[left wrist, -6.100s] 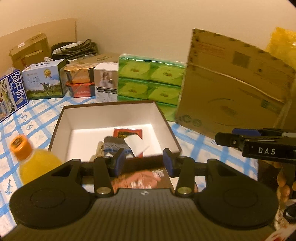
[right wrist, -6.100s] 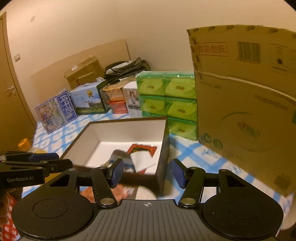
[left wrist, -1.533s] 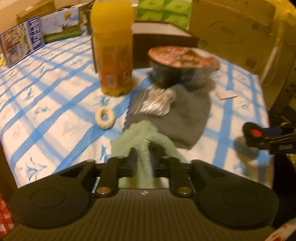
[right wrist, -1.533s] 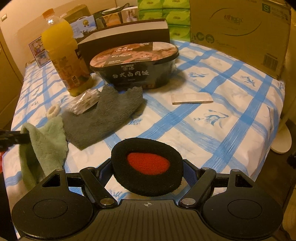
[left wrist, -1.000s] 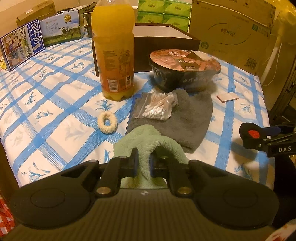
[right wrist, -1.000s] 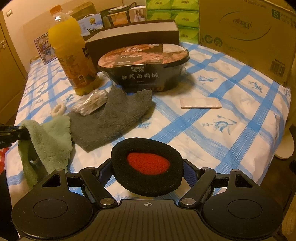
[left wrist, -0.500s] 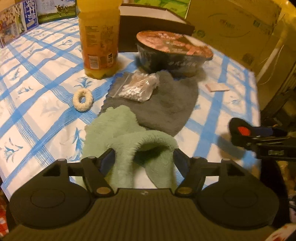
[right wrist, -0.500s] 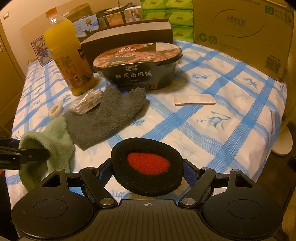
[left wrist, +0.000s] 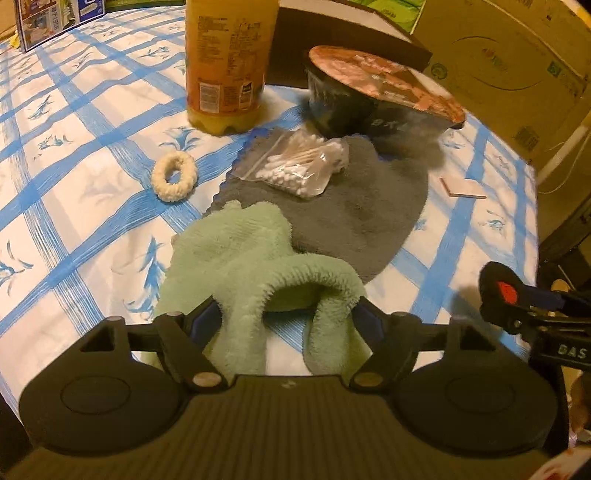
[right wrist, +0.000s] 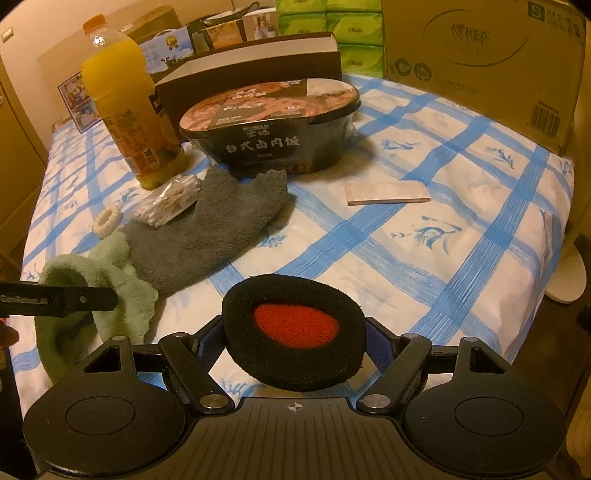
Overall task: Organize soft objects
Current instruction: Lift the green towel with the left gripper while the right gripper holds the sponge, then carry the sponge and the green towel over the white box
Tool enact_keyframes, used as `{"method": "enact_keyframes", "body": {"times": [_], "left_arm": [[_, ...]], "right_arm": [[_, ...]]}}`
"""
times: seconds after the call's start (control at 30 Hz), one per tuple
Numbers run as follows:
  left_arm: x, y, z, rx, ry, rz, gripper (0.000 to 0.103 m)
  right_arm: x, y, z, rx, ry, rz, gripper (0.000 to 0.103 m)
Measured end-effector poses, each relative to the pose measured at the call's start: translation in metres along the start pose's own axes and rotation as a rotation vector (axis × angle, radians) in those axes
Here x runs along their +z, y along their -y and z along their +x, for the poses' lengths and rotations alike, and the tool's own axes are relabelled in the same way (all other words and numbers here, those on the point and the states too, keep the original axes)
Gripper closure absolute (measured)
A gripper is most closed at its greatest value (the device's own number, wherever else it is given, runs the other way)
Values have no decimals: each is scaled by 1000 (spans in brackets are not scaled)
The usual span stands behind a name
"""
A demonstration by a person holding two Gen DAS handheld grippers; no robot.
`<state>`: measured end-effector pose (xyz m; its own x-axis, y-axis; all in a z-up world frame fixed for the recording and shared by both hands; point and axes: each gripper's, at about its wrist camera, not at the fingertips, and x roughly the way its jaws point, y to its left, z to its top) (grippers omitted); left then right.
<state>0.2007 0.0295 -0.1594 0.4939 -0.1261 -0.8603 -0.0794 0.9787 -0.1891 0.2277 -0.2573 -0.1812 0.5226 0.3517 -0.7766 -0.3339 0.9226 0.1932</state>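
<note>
My left gripper [left wrist: 286, 314] hangs low over the near table edge, its jaws opening, and a pale green fluffy cloth [left wrist: 236, 254] arches loosely between them and slumps onto the tablecloth. A grey cloth [left wrist: 354, 206] lies flat just beyond, with a bag of cotton swabs [left wrist: 299, 166] on its far corner. A cream hair tie [left wrist: 174, 176] rests to the left. My right gripper [right wrist: 293, 334] is shut on a round black foam pad [right wrist: 295, 291] with a red centre, held above the near edge.
An orange juice bottle [right wrist: 125, 103] and a black sealed meal bowl [right wrist: 273, 129] stand behind the cloths, with a dark brown box [right wrist: 251, 74] further back. A thin flat packet [right wrist: 388, 194] lies at the middle right. A large cardboard carton [right wrist: 480, 55] and green tissue packs [right wrist: 343, 26] line the back.
My left gripper was pinched on the green cloth a second ago; its jaws have spread wide and the cloth has sagged onto the table. The gripper dropped a little. The right gripper kept still.
</note>
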Motion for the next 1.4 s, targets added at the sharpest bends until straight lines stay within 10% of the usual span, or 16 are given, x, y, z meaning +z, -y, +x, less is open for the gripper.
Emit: {"method": "enact_keyframes", "body": {"times": [0.4, 1.4], "left_arm": [[5, -6, 23, 57, 57, 43, 79], [46, -88, -100, 192, 311, 88, 83]], "right_arm": [[2, -2, 3, 13, -18, -7, 25], [65, -44, -23, 105, 91, -175, 25]]}}
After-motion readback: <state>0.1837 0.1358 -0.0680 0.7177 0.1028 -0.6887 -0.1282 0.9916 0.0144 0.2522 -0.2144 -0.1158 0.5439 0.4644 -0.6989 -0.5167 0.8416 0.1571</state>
